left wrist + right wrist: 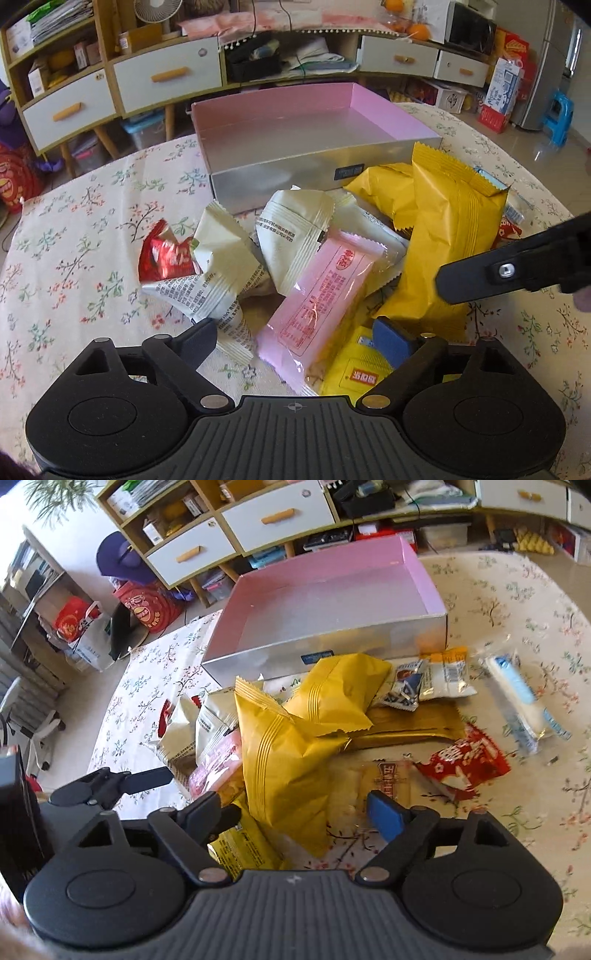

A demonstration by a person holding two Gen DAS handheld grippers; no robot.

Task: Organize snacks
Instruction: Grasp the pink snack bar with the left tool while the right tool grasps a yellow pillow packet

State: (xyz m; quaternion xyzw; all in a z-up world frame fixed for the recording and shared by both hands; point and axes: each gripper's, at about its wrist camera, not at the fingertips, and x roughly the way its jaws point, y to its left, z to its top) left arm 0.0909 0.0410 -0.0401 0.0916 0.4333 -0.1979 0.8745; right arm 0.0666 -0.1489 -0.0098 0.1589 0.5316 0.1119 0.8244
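Observation:
A heap of snack packets lies on the flowered tablecloth in front of an empty silver box with a pink inside (295,122) (325,602). My left gripper (295,343) is open, its jaws straddling a pink packet (321,306) beside cream packets (229,266) and a red one (166,254). My right gripper (299,812) is open around the lower end of a big yellow packet (284,764), which also shows in the left wrist view (443,236). The right gripper's finger (517,273) reaches in from the right there.
A red packet (465,764), a clear blue-and-white packet (517,705), small white packets (443,675) and a gold bar (410,723) lie right of the pile. A cabinet with drawers (166,77) stands beyond the table edge.

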